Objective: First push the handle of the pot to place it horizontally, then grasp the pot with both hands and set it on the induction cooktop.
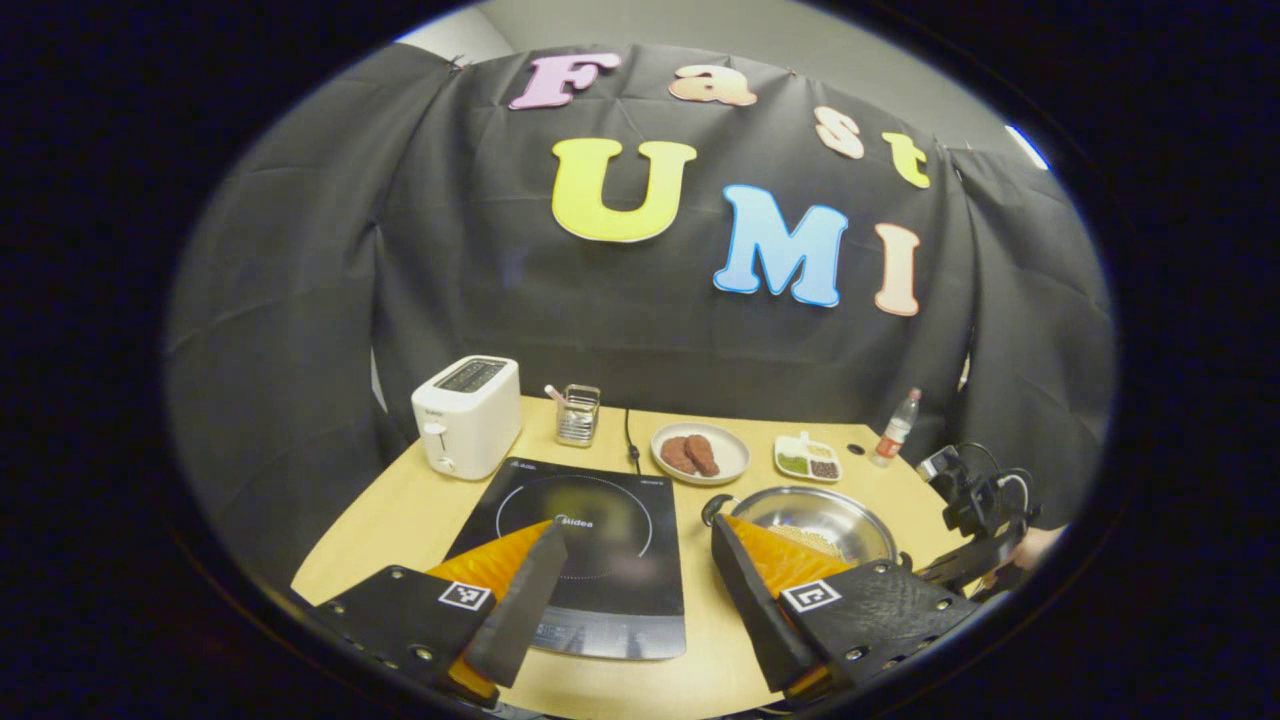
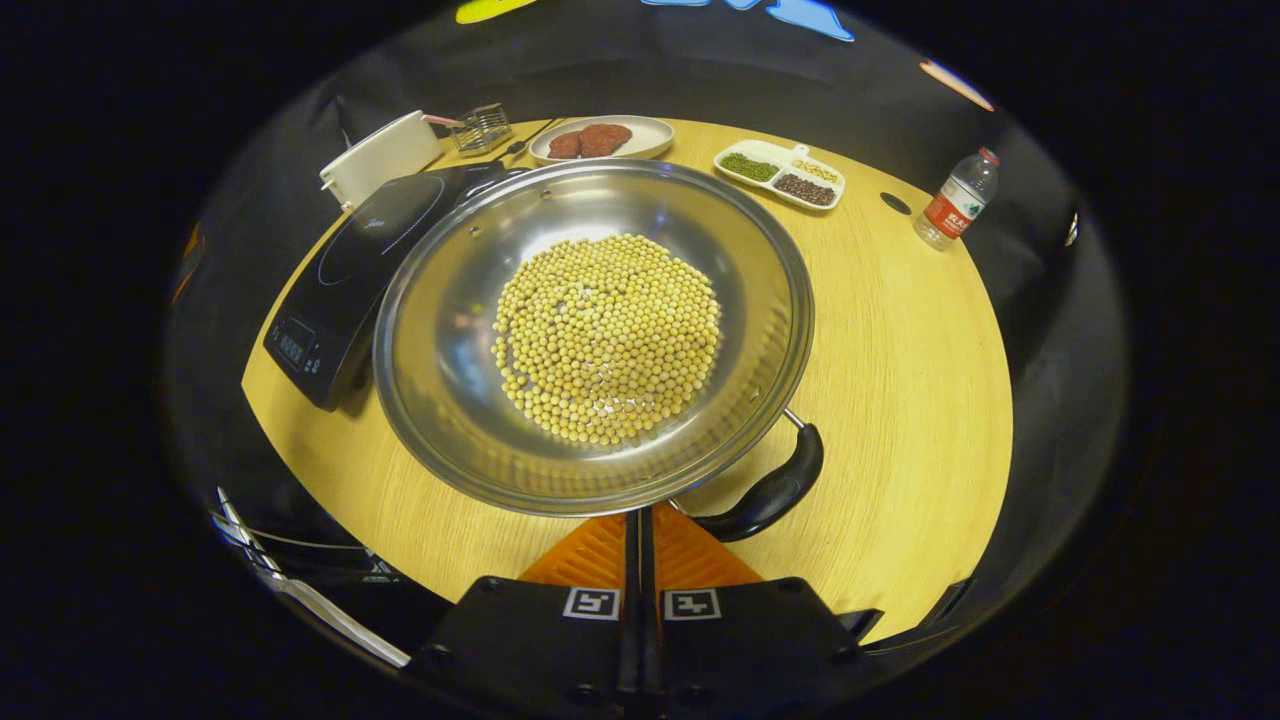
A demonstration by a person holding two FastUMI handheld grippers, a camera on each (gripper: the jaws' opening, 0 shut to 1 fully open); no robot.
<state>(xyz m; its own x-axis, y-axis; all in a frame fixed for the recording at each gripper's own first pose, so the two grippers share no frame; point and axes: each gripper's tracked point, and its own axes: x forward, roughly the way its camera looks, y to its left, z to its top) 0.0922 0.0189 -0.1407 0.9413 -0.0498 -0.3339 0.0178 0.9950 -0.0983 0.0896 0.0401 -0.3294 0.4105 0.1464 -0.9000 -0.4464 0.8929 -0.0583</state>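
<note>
Handle-pushing step, I judge: the right gripper (image 2: 640, 530), jaws closed together on nothing, sits just below the pot (image 2: 595, 335) rim, the handle (image 2: 765, 495) just right of its tips. Next it must nudge that handle sideways. The left gripper (image 1: 635, 560), jaws wide apart and empty, frames the cooktop (image 1: 580, 540), pot beyond its right finger; beans (image 2: 605, 335) show from the right gripper view.

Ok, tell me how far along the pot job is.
Early. Nothing looks done: the pot, full of beans, sits on the table beside the cooktop, not on it. In hand: the right gripper, fingers together, is at the pot's near rim beside the handle. The left gripper is open. Left: the two-handed lift.
</note>
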